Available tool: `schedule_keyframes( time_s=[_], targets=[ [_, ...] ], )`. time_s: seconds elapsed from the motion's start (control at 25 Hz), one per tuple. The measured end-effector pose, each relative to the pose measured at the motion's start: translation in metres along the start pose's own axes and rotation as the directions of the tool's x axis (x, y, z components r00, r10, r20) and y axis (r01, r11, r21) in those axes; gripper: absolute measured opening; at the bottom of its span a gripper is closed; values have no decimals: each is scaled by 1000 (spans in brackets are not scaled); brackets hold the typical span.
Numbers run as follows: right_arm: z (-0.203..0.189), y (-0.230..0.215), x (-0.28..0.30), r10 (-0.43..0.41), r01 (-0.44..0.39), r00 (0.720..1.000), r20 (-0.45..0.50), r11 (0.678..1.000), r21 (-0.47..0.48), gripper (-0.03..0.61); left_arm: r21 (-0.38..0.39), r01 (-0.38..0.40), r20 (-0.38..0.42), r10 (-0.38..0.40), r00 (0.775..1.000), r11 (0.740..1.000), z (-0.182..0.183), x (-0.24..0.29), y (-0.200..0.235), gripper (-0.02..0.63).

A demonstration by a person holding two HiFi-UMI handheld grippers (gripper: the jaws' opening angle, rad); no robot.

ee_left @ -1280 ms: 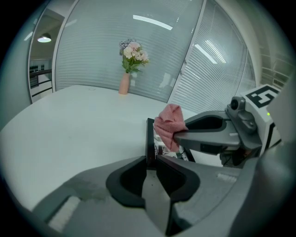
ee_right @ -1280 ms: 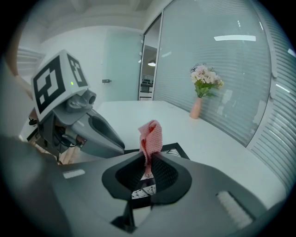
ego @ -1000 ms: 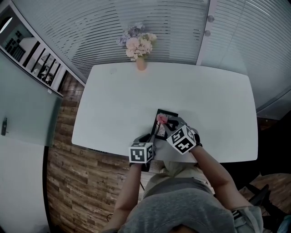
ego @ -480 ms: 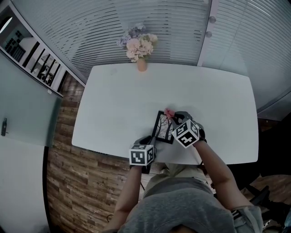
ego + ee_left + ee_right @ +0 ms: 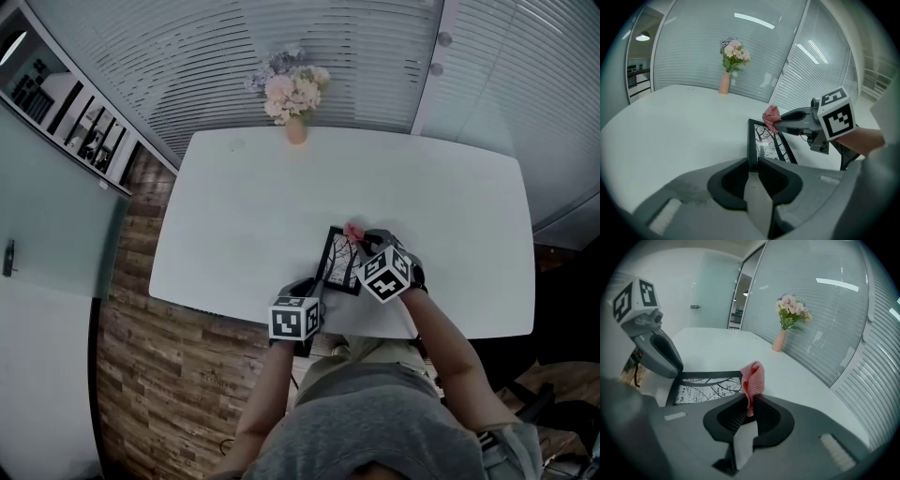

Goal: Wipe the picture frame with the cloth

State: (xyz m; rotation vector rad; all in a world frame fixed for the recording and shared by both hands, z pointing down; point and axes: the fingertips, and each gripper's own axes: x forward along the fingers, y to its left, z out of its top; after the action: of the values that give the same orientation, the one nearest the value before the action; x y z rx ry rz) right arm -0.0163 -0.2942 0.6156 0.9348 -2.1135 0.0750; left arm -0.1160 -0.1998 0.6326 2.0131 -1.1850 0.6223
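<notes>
Left gripper (image 5: 752, 161): fingers pinching the near edge of the picture frame (image 5: 771, 145), which sits near the front edge of the white bench (image 5: 422, 197). Right gripper (image 5: 749, 404): fingers pinching the pink cloth (image 5: 753, 378), held at the frame's far corner.

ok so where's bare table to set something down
Bare table runs from the vase at the far edge down to the picture frame, and out to both ends. Crowded only at the near edge: left gripper on the frame, right gripper with the cloth.

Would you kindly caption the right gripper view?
Right gripper pinching a pink woven cloth by the corner of a black picture frame gripped by the left gripper.
</notes>
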Motion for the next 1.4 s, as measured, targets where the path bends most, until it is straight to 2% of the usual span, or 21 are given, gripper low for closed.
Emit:
schedule_keyframes(
  time_s=[1.4],
  targets=[
    [-15,66,-25,116,-116,993,-19,993,-10,37,4,-33,36,33,999,999,1,0,0,60]
  ],
)
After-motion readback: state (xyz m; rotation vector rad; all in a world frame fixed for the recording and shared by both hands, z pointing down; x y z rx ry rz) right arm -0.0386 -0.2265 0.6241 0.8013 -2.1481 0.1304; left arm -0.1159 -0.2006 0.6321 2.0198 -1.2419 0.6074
